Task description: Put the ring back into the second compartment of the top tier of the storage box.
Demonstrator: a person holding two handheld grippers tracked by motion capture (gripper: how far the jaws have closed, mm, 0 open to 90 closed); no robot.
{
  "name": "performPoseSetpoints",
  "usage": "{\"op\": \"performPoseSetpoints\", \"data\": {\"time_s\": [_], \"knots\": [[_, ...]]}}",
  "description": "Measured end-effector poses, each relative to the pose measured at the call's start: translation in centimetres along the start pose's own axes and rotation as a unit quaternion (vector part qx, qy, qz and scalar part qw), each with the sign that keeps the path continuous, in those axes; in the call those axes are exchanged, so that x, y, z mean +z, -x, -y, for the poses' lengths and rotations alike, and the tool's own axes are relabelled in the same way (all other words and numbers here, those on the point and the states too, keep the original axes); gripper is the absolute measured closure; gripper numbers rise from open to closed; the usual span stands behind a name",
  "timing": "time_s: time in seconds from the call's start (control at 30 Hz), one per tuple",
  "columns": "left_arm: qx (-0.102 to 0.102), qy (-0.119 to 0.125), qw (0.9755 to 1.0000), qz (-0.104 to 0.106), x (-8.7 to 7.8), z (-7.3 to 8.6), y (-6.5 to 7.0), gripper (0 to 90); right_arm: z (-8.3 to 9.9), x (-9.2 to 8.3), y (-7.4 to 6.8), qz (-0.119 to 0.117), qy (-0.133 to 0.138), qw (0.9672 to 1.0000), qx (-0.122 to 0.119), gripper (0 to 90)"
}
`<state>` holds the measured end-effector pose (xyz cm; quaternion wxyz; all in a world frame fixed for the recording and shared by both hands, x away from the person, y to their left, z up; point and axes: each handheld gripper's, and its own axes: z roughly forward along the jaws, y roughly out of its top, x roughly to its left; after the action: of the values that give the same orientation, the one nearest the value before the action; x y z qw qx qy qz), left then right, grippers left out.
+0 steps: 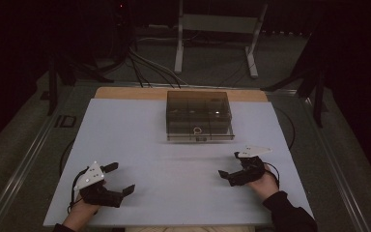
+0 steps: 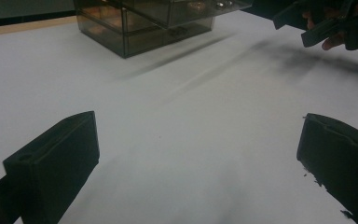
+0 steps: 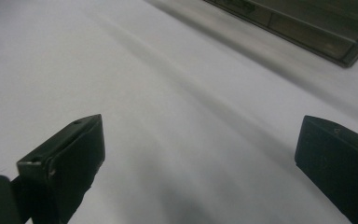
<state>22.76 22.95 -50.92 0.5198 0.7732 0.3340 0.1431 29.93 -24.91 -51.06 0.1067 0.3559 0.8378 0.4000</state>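
Organizer box (image 1: pixel 199 116): ring visible from above

Left claw (image 1: pixel 120 178): held low at near left of worktop (image 1: pixel 174 159), jaws spread wide, nothing between them, tips aimed right and slightly forward; grey three-cornered plate on top; cable trailing back beside wrist. Left hand (image 1: pixel 84 205): wrapped around rear of claw, forearm entering from bottom edge.

Right claw (image 1: pixel 229 165): held low at near right, jaws spread wide and empty, tips aimed left; grey plate on top. Right hand (image 1: pixel 264 183): gripping rear of claw, dark sleeve (image 1: pixel 290 215) covering forearm.
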Motion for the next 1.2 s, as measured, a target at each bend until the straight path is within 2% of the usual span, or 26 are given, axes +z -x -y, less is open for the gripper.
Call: {"op": "performPoseSetpoints", "data": {"time_s": [0.07, 0.17, 0.23, 0.43, 0.5, 0.57, 1.2], "knots": [[0.000, 0.001, 1.0000, 0.000, 0.0, 0.0, 0.0, 0.0, 0.2, -0.3, 0.1, 0.013, 0.007, 0.9999, 0.005, 2.0], [0.000, 0.001, 1.0000, 0.000, 0.0, 0.0, 0.0, 0.0, 0.5, -0.6, 0.3, 0.017, 0.012, 0.9997, 0.009, 2.0], [0.000, 0.001, 1.0000, 0.001, 0.0, 0.0, 0.0, 0.0, 0.9, -0.8, 0.2, 0.026, 0.019, 0.9995, 0.005, 2.0], [-0.001, 0.000, 1.0000, 0.001, 0.0, 0.0, 0.0, 0.0, 1.2, -0.6, 0.3, 0.025, 0.024, 0.9994, 0.002, 2.0], [-0.002, 0.000, 1.0000, 0.001, 0.0, 0.0, 0.0, 0.0, 1.3, -0.5, 0.3, 0.033, 0.026, 0.9991, 0.000, 2.0], [-0.002, 0.000, 1.0000, 0.001, 0.0, 0.1, 0.0, 0.0, 1.3, -0.5, 0.4, 0.025, 0.026, 0.9993, 0.002, 2.0], [-0.003, 0.000, 1.0000, 0.001, 0.0, 0.1, 0.0, 0.0, 1.5, -0.1, 0.1, 0.018, 0.011, 0.9997, -0.009, 2.0]]}}
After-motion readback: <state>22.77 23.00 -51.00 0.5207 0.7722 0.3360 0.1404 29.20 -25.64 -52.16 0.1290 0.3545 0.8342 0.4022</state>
